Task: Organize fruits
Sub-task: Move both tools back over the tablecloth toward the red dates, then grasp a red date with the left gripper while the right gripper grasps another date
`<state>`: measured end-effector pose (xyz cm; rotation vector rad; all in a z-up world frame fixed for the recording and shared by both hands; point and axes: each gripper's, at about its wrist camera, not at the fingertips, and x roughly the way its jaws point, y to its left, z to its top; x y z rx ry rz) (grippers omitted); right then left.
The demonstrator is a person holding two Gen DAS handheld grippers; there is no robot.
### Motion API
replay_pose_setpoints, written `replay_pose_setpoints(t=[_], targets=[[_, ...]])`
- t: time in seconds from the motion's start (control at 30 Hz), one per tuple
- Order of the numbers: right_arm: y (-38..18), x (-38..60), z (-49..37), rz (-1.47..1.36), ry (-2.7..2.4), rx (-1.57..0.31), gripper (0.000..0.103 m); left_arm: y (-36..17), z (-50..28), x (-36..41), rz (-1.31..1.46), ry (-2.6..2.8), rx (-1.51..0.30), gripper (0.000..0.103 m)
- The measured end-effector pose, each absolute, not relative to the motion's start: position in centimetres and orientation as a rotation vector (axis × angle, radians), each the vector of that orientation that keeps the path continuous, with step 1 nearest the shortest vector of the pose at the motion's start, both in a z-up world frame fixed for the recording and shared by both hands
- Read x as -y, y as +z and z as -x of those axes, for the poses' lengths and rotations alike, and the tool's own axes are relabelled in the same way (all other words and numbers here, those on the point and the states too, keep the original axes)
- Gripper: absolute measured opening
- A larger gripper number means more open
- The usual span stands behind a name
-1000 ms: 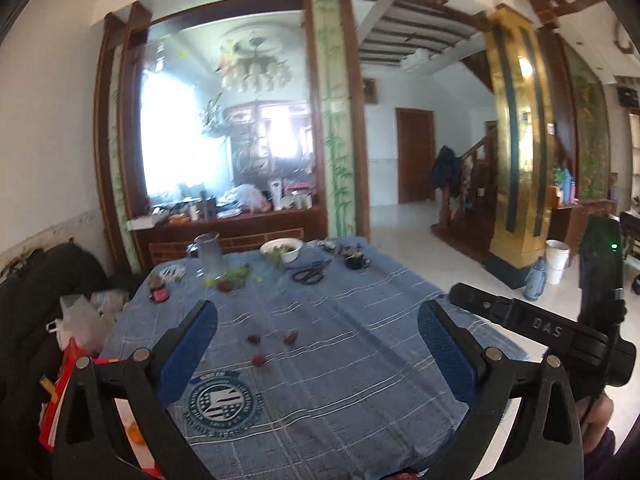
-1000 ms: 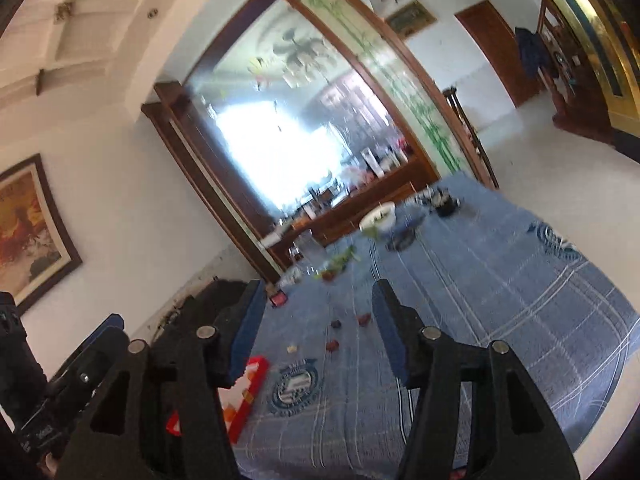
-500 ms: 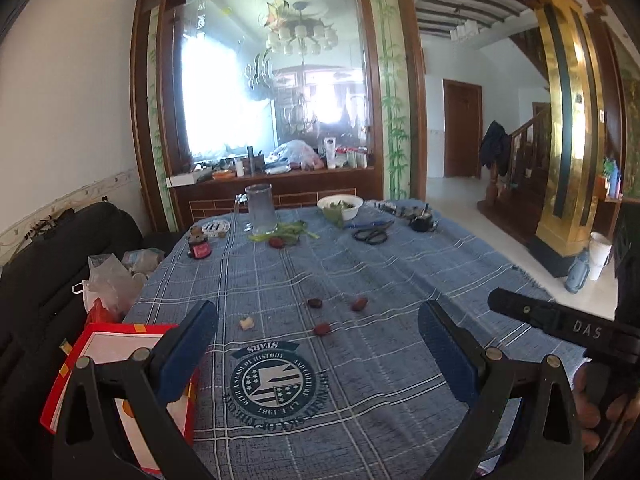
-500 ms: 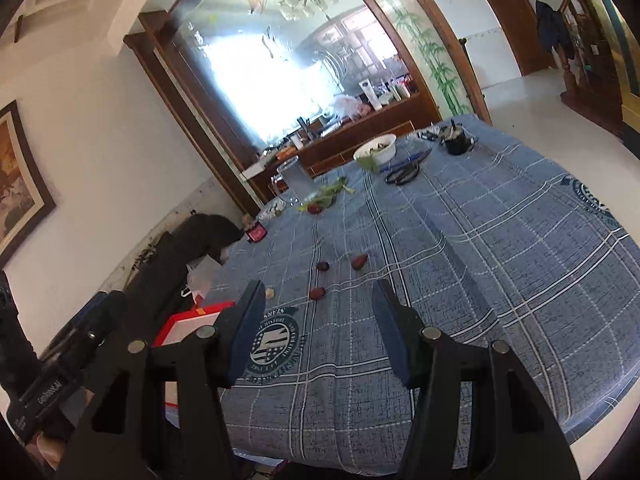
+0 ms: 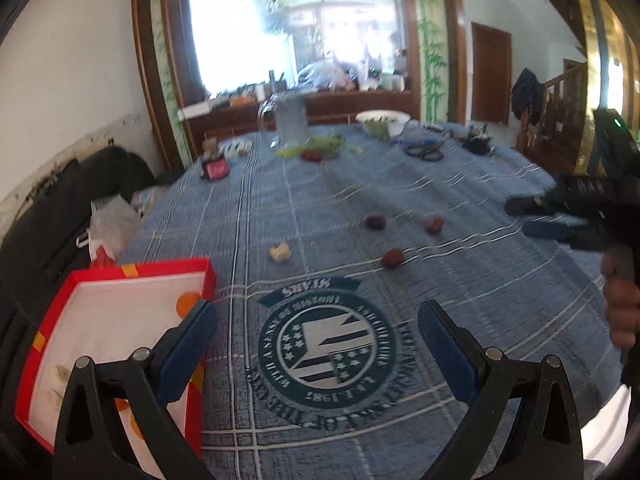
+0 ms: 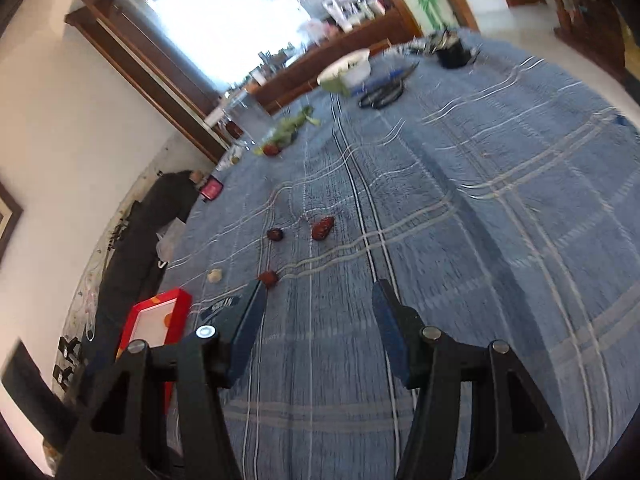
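Three dark red fruits lie on the blue checked tablecloth: one near (image 5: 392,258) (image 6: 268,278), one far left (image 5: 375,222) (image 6: 275,234), one far right (image 5: 435,225) (image 6: 322,227). A pale fruit piece (image 5: 280,252) (image 6: 215,275) lies to their left. A red box (image 5: 92,344) (image 6: 154,320) with a white inside holds orange pieces at the table's near left. My left gripper (image 5: 318,344) is open and empty above the cloth's round emblem. My right gripper (image 6: 320,324) is open and empty, short of the fruits; it also shows in the left wrist view (image 5: 560,220).
At the far end stand a clear jug (image 5: 290,120), a white bowl (image 5: 382,122) (image 6: 346,68), green leaves with a red fruit (image 5: 316,148) (image 6: 280,140), scissors (image 5: 424,152) (image 6: 382,94), a black cup (image 6: 452,52) and a small red item (image 5: 216,168). A black bag (image 5: 60,208) sits left.
Both grippers have tipped down and moved closer to the table. The fruits and red box now look larger and nearer. Both stay open and empty.
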<state>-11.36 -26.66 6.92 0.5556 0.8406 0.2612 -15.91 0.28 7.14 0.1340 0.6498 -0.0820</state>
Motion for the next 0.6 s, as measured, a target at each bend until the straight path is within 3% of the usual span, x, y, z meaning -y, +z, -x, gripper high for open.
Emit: replay_pose_setpoints(t=[0.1,0.27,0.43,0.6], targets=[[6.3,24.6,7.6,-0.540,0.294,-0.895,0.056,6.6,14.9,-1.0,-0.121,-0.071,-0.675,0.100],[3.5,22.1,1.9,-0.523,0.226,-1.010,0.038,6.4,14.1,-1.5,-0.115,-0.067,-0.692,0.100],[2.0,21.5,0.0,-0.520,0.159,-1.050,0.033,6.2,12.9,-0.7,-0.120,-0.079,-0.699,0.100],[1.8,20.7,-0.4,-0.472,0.207,-1.016,0.019,5.4,11.2,1.5,-0.158,-0.126,-0.720,0.090]])
